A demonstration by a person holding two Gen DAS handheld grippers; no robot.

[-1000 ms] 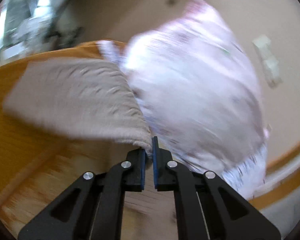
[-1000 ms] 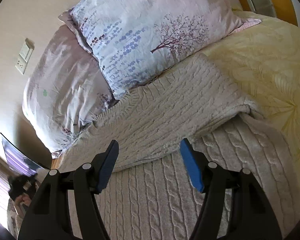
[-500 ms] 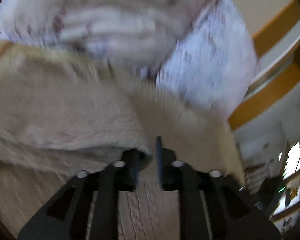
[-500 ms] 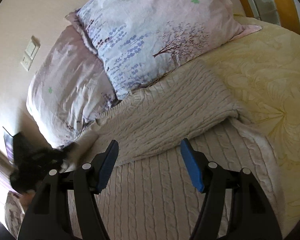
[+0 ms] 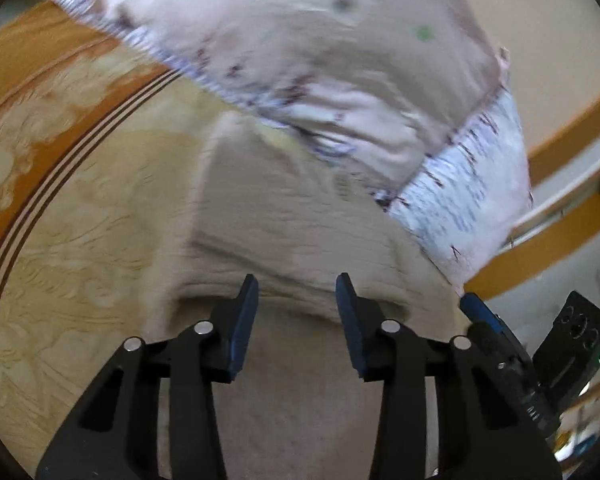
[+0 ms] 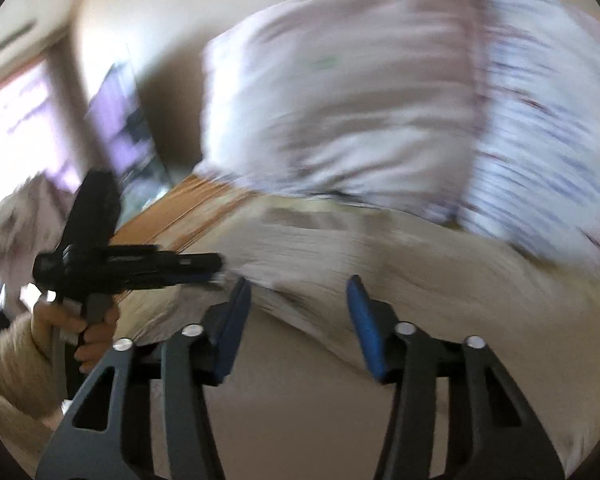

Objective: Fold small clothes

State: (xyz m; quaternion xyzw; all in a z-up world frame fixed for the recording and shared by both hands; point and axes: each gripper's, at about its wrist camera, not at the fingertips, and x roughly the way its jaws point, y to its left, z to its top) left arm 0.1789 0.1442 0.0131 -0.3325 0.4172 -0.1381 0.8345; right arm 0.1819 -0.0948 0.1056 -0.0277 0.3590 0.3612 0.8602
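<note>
Left claw (image 5: 296,308) open above the folded beige knit sweater (image 5: 300,220).

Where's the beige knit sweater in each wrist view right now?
Left wrist: the beige knit sweater fills the centre and bottom, its folded edge just ahead of the open left tool.
Right wrist: sweater spans centre to lower right, ahead of the right tool.
Shared landmark: floral pillow, behind the sweater.
</note>
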